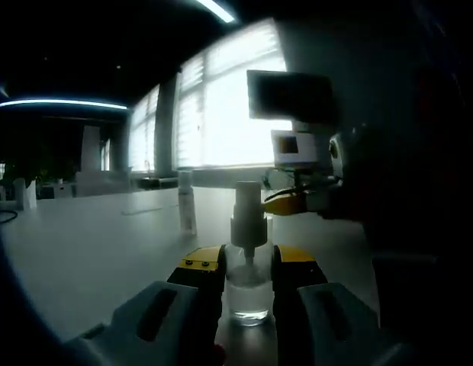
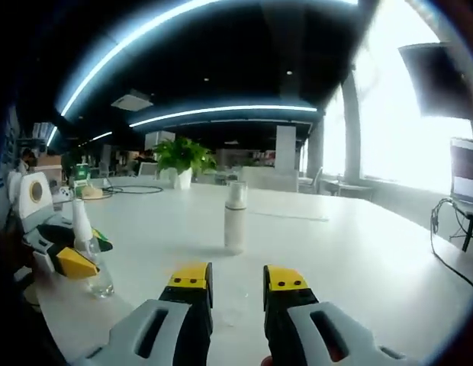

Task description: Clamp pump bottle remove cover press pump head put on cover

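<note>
The clear pump bottle (image 1: 248, 293) stands low in the centre of the left gripper view, on the white table (image 1: 91, 244). The left gripper (image 1: 248, 267) grasps its body, one yellow-tipped jaw on each side. Its white pump head (image 1: 247, 210) rises above the jaws; I cannot tell if a cover is on it. In the right gripper view the same bottle (image 2: 95, 271) is at lower left, held there by the left gripper (image 2: 69, 255). The right gripper (image 2: 238, 284) is at the bottom centre, jaws parted and holding nothing. A second white bottle (image 2: 235, 217) stands ahead of it, and a potted plant (image 2: 181, 158) is further back. I judge the next step is for the right gripper to approach the pump head from above, while the left keeps the bottle upright and steady.
</note>
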`<state>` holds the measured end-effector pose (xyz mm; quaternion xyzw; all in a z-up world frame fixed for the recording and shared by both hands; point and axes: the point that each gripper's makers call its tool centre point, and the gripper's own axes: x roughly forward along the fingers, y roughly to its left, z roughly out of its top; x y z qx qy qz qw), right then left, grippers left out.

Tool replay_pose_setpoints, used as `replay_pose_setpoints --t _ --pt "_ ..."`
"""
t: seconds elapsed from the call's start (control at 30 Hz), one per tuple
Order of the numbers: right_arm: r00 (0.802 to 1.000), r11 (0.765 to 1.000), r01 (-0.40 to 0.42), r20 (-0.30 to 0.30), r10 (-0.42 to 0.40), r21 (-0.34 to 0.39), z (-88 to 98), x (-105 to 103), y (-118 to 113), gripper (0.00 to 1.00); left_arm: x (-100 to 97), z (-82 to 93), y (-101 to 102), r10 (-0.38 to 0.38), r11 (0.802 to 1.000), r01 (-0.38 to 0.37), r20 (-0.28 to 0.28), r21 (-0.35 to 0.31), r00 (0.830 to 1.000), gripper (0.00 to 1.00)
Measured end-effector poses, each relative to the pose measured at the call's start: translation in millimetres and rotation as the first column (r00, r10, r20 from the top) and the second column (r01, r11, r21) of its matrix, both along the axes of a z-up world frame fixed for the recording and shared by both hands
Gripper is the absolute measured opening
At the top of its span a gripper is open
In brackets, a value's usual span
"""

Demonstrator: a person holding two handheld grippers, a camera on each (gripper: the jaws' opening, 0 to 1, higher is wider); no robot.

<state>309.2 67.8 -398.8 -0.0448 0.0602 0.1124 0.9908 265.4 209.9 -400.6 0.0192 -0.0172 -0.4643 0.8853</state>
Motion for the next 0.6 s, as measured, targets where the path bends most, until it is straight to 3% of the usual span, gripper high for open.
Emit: replay_pose_setpoints --t 0.1,0.6 --pt "1.0 1.0 0.002 -0.011 -0.001 0.03 -3.3 0.9 -1.7 0.2 -0.9 0.3 -0.7 0.0 1.0 0.0 0.0 0.001 1.0 0.15" --pt "0.999 0.999 0.01 -0.044 -0.009 0.033 -18.3 5.3 -3.0 0.18 -1.2 0.2 -1.3 0.0 1.0 0.0 0.002 0.005 1.0 0.15"
